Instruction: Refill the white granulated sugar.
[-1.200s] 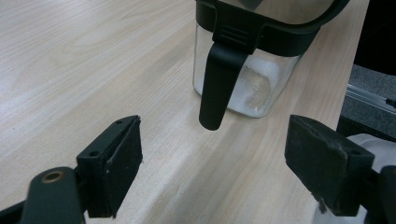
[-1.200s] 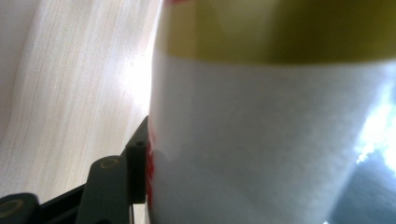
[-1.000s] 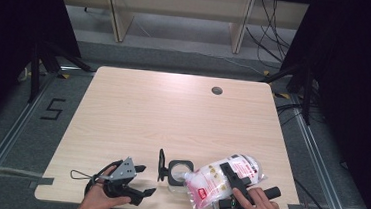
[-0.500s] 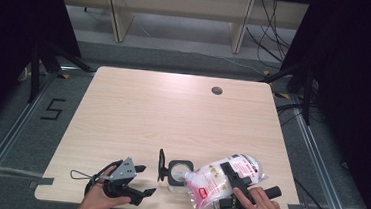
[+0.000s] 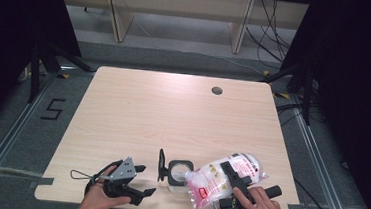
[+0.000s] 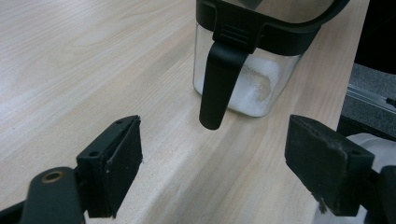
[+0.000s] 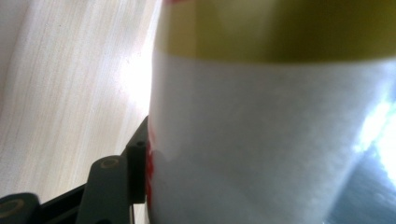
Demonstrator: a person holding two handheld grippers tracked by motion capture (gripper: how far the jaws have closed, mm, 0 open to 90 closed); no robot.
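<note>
1. The right tongs (image 5: 232, 174) clamp a white plastic bag with red print (image 5: 220, 182), tilted so that its lower corner hangs over the mouth of the clear square jar with a black rim (image 5: 178, 170); in the right gripper view the bag (image 7: 261, 140) presses against the one pad in sight.
2. The left tongs (image 5: 143, 179) stand wide with nothing between them, low over the near edge of the light wooden table (image 5: 172, 113), pointing towards the jar.
3. In the left gripper view the jar (image 6: 252, 70) holds a little white powder, and its black hinged lid (image 5: 161, 164) stands open on the side towards the left tongs.
</note>
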